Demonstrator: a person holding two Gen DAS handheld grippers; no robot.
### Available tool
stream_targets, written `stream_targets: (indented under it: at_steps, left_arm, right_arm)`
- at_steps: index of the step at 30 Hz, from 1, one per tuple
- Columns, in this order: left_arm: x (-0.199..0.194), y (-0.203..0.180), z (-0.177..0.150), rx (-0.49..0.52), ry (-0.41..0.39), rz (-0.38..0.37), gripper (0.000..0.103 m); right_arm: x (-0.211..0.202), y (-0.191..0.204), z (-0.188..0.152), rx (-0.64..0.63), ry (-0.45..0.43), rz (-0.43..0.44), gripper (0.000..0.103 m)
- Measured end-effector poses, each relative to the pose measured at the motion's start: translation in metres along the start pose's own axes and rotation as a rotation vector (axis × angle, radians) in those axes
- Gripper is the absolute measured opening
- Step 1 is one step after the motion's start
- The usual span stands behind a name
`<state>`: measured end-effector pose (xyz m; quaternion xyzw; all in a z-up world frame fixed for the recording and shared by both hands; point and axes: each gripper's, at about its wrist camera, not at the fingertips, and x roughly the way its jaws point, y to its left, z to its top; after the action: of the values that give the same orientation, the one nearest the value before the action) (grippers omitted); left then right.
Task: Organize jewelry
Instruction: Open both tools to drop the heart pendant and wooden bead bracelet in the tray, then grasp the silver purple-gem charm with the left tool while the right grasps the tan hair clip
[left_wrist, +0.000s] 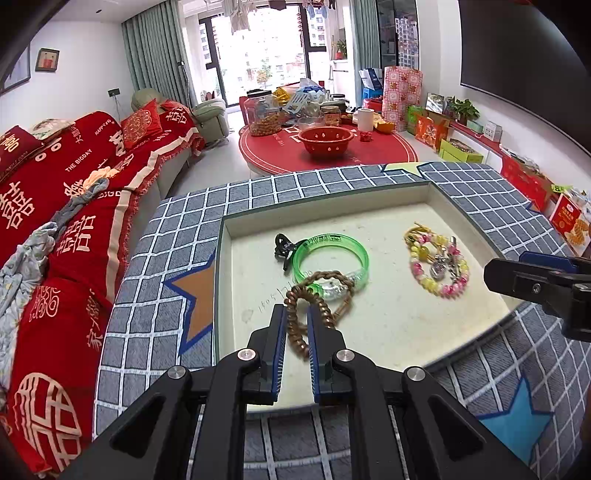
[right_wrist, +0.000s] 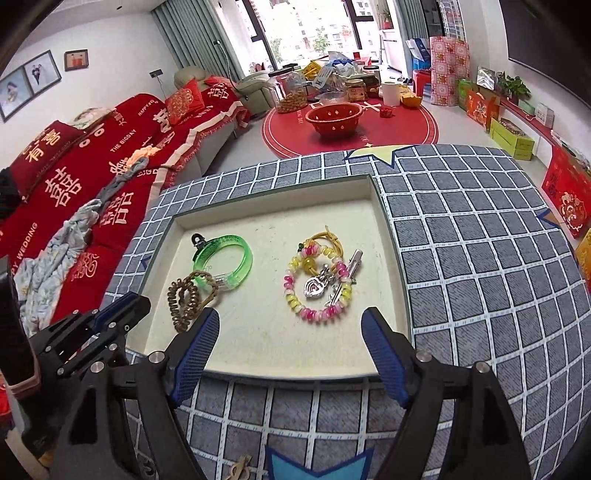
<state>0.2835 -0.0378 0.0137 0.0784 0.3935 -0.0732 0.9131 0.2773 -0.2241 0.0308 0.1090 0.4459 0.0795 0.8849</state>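
Observation:
A shallow white tray (left_wrist: 332, 208) (right_wrist: 277, 192) sits on the checked cloth. My left gripper (left_wrist: 296, 312) (right_wrist: 122, 306) is shut on a brown chain bracelet (left_wrist: 291, 314) (right_wrist: 184, 295). The chain's far loop lies against a green bangle (left_wrist: 334, 239) (right_wrist: 247, 258), which has a black clip (left_wrist: 282, 247) (right_wrist: 197, 238) at its edge. At the tray's right lies a pink and yellow bead bracelet (left_wrist: 448, 290) (right_wrist: 317, 315) with a silver pendant (right_wrist: 317, 286) and a silver hair clip (right_wrist: 351, 262) on it. My right gripper (right_wrist: 290, 314) (left_wrist: 517, 273) stands open just short of the beads, holding nothing.
A grey checked cloth with coloured stars (left_wrist: 192, 295) (right_wrist: 461, 258) covers the table around the tray. A red-covered sofa (left_wrist: 74, 192) runs along the left. Beyond stands a round red table (left_wrist: 325, 151) with a red colander and jars. Boxes line the right wall.

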Motion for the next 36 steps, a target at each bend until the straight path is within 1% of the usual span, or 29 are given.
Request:
stream_targets:
  at_steps: [4, 6, 10, 11, 12, 13, 15, 18, 21, 25, 26, 27, 30, 31, 36]
  left_arm:
    - [-0.01, -0.001, -0.006, 0.005, -0.003, 0.007, 0.024]
    - [-0.015, 0.0, -0.01, 0.003, -0.005, 0.002, 0.024]
    - [-0.025, 0.004, -0.017, -0.012, -0.01, -0.005, 0.026]
    - [-0.026, 0.004, -0.018, -0.015, -0.01, -0.006, 0.058]
    - [-0.03, 0.006, -0.021, -0.027, -0.011, -0.002, 0.103]
    - [-0.037, 0.008, -0.025, -0.046, -0.049, 0.011, 0.103]
    - [-0.045, 0.008, -0.029, -0.033, -0.068, 0.017, 0.103]
    - [-0.049, 0.011, -0.037, -0.034, -0.062, 0.009, 0.103]
    - [-0.054, 0.012, -0.048, -0.038, -0.058, 0.021, 0.103]
    - [-0.056, 0.013, -0.061, -0.047, -0.033, 0.0, 0.103]
    - [-0.056, 0.014, -0.063, -0.049, -0.03, -0.003, 0.103]
    - [-0.057, 0.014, -0.066, -0.051, -0.026, -0.005, 0.103]
    - [-0.059, 0.01, -0.073, -0.049, -0.011, -0.012, 0.103]
    - [-0.059, 0.009, -0.076, -0.044, 0.0, -0.025, 0.103]
    - [-0.065, 0.003, -0.087, -0.036, 0.015, -0.036, 0.103]
  right_arm:
    - [-0.011, 0.001, -0.007, 0.003, -0.004, 0.008, 0.082]
    - [-0.017, 0.001, -0.011, 0.004, -0.008, 0.008, 0.085]
    - [-0.03, 0.0, -0.021, 0.015, -0.02, 0.009, 0.085]
    - [-0.033, -0.001, -0.024, 0.019, -0.022, 0.009, 0.085]
    - [-0.035, -0.002, -0.026, 0.021, -0.023, 0.009, 0.085]
    - [-0.037, -0.002, -0.028, 0.025, -0.022, 0.008, 0.085]
    - [-0.041, -0.003, -0.033, 0.032, -0.023, 0.005, 0.086]
    - [-0.046, -0.005, -0.043, 0.037, -0.022, -0.004, 0.086]
    - [-0.049, -0.007, -0.054, 0.041, -0.017, -0.011, 0.086]
    - [-0.055, -0.011, -0.067, 0.06, -0.036, -0.02, 0.087]
    - [-0.057, -0.012, -0.071, 0.069, -0.047, -0.016, 0.088]
    - [-0.059, -0.013, -0.074, 0.074, -0.054, -0.016, 0.102]
    - [-0.063, -0.011, -0.082, 0.069, -0.08, -0.018, 0.103]
    - [-0.063, -0.009, -0.085, 0.062, -0.074, -0.02, 0.103]
    - [-0.057, -0.006, -0.094, 0.046, 0.003, -0.039, 0.103]
